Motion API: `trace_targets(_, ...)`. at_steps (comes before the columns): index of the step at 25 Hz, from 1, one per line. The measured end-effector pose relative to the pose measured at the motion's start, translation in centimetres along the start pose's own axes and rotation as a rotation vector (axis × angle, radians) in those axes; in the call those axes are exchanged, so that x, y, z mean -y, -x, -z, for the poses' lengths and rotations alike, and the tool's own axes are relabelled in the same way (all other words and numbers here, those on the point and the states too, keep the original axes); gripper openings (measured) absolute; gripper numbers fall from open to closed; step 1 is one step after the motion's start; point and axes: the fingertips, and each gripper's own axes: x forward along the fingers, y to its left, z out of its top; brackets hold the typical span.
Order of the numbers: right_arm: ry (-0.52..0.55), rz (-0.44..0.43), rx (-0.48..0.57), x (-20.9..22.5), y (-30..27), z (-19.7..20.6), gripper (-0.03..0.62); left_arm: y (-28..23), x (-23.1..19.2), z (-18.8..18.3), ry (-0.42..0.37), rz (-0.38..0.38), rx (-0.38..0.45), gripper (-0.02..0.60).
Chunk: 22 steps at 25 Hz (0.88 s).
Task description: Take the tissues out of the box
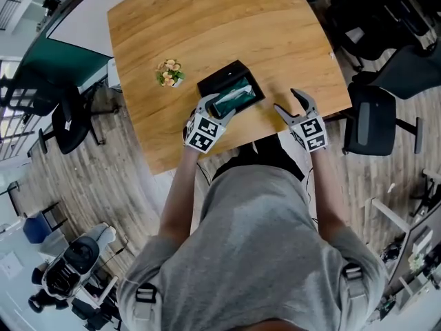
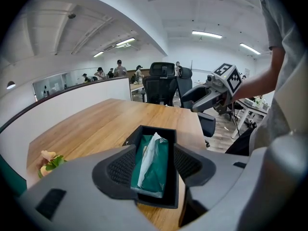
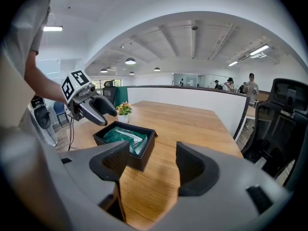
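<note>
A black open box (image 1: 219,74) sits on the wooden table (image 1: 207,26) near its front edge. Inside lies a green tissue pack (image 1: 235,96) with a white tissue (image 2: 150,153) sticking out of its slot. My left gripper (image 1: 219,109) hovers open just over the box's near end; in the left gripper view its jaws flank the pack (image 2: 156,172) without touching it. My right gripper (image 1: 288,101) stands open to the right of the box, above bare table, with nothing between its fingers. The right gripper view shows the box (image 3: 139,160) to the left of the jaws.
A small potted flower (image 1: 169,73) stands on the table left of the box. Black office chairs (image 1: 368,119) are off the table's right side. The table's front edge runs just under both grippers. People stand far off behind a low partition (image 2: 72,93).
</note>
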Motion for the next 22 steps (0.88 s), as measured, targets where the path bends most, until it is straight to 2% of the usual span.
trace_targets(22, -0.012, -0.040, -0.045, 1.6, -2.2, 1.2, 0.308, -5.8, -0.9, 2.7, -0.041, 0.023, -0.177, 0.252)
